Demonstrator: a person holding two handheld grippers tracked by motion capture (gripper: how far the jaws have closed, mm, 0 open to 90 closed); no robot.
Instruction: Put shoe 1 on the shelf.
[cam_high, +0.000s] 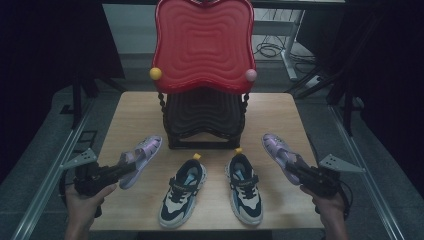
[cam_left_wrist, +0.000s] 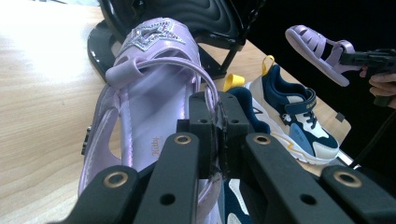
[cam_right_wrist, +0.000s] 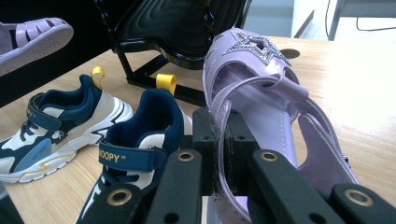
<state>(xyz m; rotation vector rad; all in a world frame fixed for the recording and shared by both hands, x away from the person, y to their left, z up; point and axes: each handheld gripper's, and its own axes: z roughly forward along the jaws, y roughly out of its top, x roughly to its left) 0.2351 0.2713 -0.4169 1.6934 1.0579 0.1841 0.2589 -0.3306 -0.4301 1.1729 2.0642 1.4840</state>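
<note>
Sandals both grabbed: left gripper pinches the left purple sandal by its heel strap, right gripper likewise pinches the right purple sandal. Sneakers sit on the table, rack looks empty, so probably barely started.

Readable text: "NOOPY" in yellow on the navy strap of the near sneaker in the right gripper view; the word's start is cut off by the strap edge. Small print on the insole of the purple sandal in the left gripper view, just left of the jaws, is too blurred to read. Nothing legible in the high view.
</note>
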